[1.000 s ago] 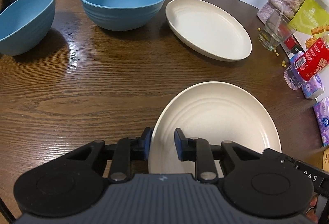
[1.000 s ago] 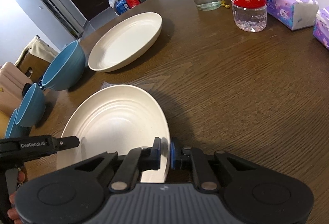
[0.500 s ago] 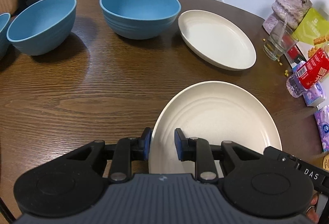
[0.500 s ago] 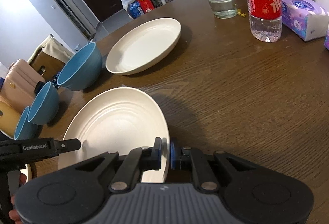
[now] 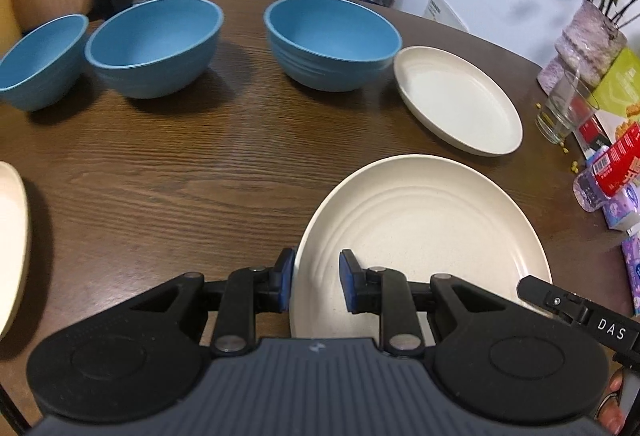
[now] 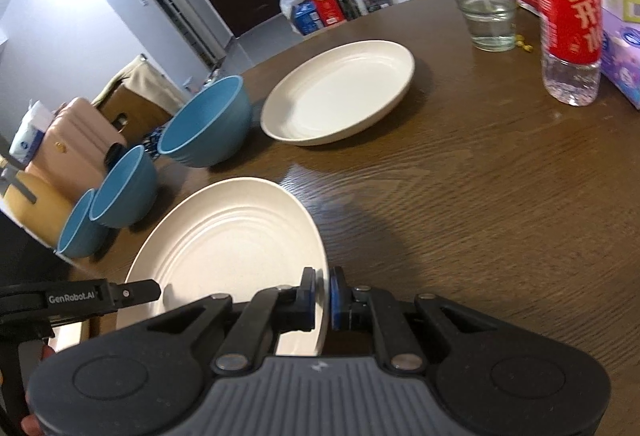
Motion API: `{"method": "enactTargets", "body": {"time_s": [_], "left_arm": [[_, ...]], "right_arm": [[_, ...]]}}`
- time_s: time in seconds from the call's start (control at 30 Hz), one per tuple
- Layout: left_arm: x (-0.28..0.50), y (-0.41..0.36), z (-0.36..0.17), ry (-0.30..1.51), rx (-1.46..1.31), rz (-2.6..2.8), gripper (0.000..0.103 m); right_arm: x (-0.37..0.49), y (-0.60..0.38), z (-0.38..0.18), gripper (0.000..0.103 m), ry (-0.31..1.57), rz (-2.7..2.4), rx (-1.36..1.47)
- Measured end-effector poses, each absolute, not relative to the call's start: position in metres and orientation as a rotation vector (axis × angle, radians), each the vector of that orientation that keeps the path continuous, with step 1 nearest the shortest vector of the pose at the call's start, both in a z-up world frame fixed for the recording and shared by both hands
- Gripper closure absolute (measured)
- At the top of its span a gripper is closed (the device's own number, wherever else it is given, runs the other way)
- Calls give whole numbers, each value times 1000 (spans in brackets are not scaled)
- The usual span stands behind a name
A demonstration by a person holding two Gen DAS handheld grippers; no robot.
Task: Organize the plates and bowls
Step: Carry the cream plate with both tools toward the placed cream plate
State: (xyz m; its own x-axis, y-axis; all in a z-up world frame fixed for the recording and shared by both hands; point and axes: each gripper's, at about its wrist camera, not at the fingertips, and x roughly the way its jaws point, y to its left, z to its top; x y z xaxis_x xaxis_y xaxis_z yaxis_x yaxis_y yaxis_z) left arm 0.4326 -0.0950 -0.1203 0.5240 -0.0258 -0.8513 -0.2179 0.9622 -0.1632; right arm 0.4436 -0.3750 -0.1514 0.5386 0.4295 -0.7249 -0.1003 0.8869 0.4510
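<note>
Plate (image 5: 424, 232) is off the table (image 5: 200, 175) now; over the last second I've raised it, both bowls and a third sliding into view beyond. My left gripper (image 5: 316, 286) straddles its near rim, fingers nipping it; my right gripper (image 6: 322, 294) is clenched on the opposite rim. I judge it bound for the other plate (image 5: 460, 103). Every bowl (image 5: 332, 39) and plate looks empty; the glass (image 6: 486, 5) holds a little water.
</note>
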Motion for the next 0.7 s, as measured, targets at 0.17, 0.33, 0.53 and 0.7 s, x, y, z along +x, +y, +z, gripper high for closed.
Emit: {"method": "enactTargets", "body": {"time_s": [0.17, 0.33, 0.53, 0.7], "left_arm": [[417, -87, -115, 1008, -275, 151, 79], [406, -82, -106, 989, -281, 165, 79], [394, -69, -102, 966, -299, 178, 79], [384, -53, -101, 956, -324, 191, 79]], "right_arm": [[438, -365, -146, 96, 944, 362, 370], [432, -358, -136, 96, 927, 382, 361], [428, -348, -130, 96, 918, 400, 338], [425, -332, -124, 96, 914, 417, 313]]}}
